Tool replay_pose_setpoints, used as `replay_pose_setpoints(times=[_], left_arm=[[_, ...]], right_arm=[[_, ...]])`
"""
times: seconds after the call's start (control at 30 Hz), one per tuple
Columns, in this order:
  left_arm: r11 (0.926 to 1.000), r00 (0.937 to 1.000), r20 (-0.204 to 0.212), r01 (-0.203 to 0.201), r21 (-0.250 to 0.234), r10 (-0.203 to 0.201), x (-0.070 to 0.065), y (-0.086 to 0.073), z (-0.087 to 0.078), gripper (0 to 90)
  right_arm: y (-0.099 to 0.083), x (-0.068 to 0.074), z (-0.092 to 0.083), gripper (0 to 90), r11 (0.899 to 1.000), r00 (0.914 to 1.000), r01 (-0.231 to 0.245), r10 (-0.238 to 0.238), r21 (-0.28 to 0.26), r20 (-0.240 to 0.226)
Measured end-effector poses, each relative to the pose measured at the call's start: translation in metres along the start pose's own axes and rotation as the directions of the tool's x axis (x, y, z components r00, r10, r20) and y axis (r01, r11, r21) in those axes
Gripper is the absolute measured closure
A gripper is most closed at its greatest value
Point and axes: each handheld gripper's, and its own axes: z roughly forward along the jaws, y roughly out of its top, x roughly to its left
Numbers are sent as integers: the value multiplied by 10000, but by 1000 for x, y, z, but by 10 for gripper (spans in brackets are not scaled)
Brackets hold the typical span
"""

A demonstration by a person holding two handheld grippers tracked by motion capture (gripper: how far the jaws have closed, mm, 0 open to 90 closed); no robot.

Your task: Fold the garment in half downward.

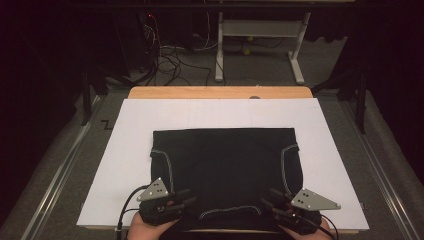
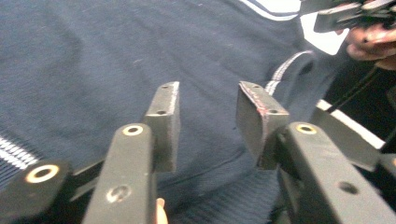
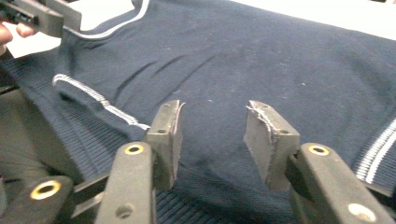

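In the high view, a dark navy sweater [image 1: 225,172] lies folded flat on a white sheet [image 1: 125,150] that covers the wooden surface [image 1: 220,92]. Its ribbed collar faces the near edge, and pale striped seams run down both sides. The left tool [image 1: 189,198] sits at the sweater's near left corner, held in a hand [image 1: 150,229] coming in from the bottom. The right tool [image 1: 268,197] sits at the near right corner in the other hand [image 1: 305,231]. Both point inward over the cloth.

In the left gripper view, the left tool [image 2: 208,105] has its jaws apart, with nothing between the pads; the navy knit lies just beneath them. A white-striped seam [image 2: 285,70] curves past the far jaw, and the right tool [image 2: 345,14] shows at the upper right.

In the right gripper view, the right tool [image 3: 215,119] likewise stands with jaws apart and nothing clamped, over the wrinkled knit. A striped seam [image 3: 100,100] runs to the left, above the ribbed collar band [image 3: 84,149]. The left tool [image 3: 39,14] shows at the upper left.
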Motion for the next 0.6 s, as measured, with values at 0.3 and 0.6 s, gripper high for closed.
replay_pose_setpoints(times=[0.3, 0.6], left_arm=[[9992, 9977, -664, 136, -377, -161, 17, -1, -5, 416], [9982, 9915, -1269, 205, -555, -274, 38, -1, -14, 323]], right_arm=[[-5, -14, 1, 441, 9988, 9967, -489, 488, 3, 651], [-7, -25, -1, 301, 9970, 9898, -741, 764, -241, 1201]])
